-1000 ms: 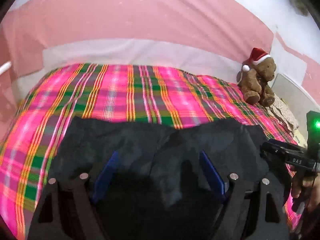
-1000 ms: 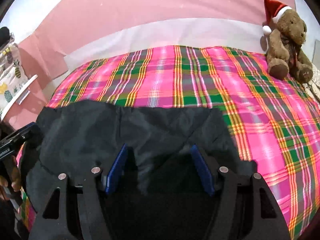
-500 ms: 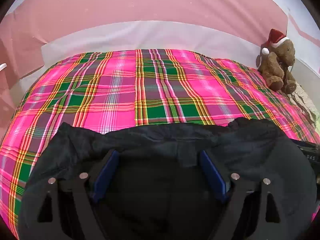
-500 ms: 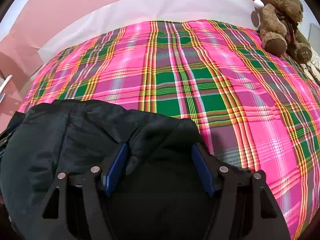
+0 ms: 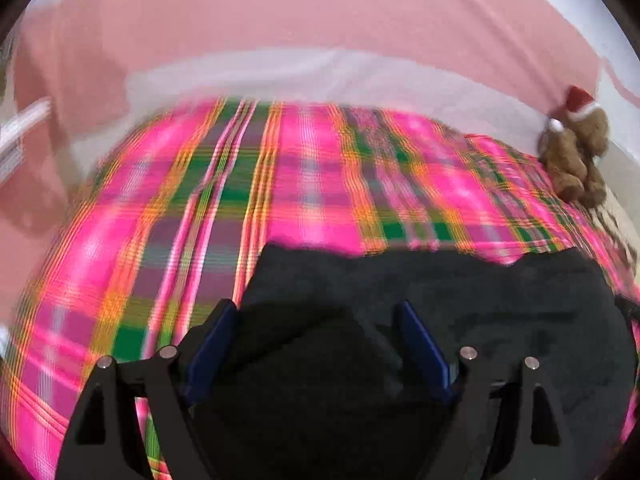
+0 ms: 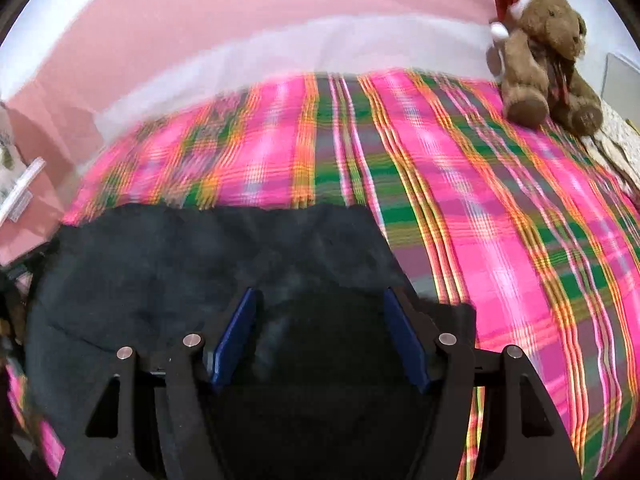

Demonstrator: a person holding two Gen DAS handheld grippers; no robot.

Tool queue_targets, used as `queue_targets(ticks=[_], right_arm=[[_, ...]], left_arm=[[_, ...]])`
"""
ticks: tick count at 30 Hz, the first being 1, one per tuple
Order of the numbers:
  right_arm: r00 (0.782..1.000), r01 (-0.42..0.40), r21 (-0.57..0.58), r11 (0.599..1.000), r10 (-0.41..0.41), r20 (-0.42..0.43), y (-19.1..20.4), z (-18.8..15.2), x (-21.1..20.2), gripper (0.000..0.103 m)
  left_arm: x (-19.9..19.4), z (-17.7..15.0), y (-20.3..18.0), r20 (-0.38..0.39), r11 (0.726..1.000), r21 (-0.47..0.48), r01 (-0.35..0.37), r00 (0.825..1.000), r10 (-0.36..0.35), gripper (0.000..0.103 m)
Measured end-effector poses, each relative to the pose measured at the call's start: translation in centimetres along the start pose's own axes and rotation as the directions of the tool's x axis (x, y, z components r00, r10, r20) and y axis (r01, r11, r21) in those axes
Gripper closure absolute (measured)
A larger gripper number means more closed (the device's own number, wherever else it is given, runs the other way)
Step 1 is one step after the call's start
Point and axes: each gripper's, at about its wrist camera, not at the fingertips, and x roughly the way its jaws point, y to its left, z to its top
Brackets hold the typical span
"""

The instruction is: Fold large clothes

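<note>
The dark garment lies on the near part of the bed, spread over the plaid bedspread. Its far edge runs roughly level across the bed, and its right edge slopes toward the near right. In the left wrist view the same garment fills the near centre and right, with bare bedspread to its left.

Both tongs stand wide apart over the cloth. The blue pads of the left tongs frame dark fabric, but no fold is visibly pinched. The right tongs likewise straddle fabric with a clear gap at each pad. Both views are blurred, so light contact with the cloth cannot be ruled out.

Judged step: positioning both tongs for a grip before the next fold.

Procedure for a sound grip:
- Place each pair of tongs at an edge or corner, not mid-panel, so one layer stack is taken.
- Set both pairs at matching positions along the same edge, so the fold line stays straight.
- Close fully on the cloth before lifting; check that fabric sits between the pads.
- Lift both sides together to keep the panel from sagging or twisting.

The teddy bear sits at the far right, well apart from the garment.
</note>
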Motion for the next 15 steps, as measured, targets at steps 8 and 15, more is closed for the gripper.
queue_targets(ticks=[8,15], right_arm=[[0.999,0.049,0.01,0.999,-0.049,0.022,-0.3,-1.1,3.2,0.037],[0.995,0.1,0.018,0.995,-0.1,0.013,-0.2,-0.3,0.9,0.037]], left_arm=[[2.8,-1.6,1.0,0.016,0.995,-0.088,0.057,0.998,-0.055,0.018],[0.8,-1.1,0.9,0.028,0.997,-0.072,0.04,0.999,-0.038,0.019]])
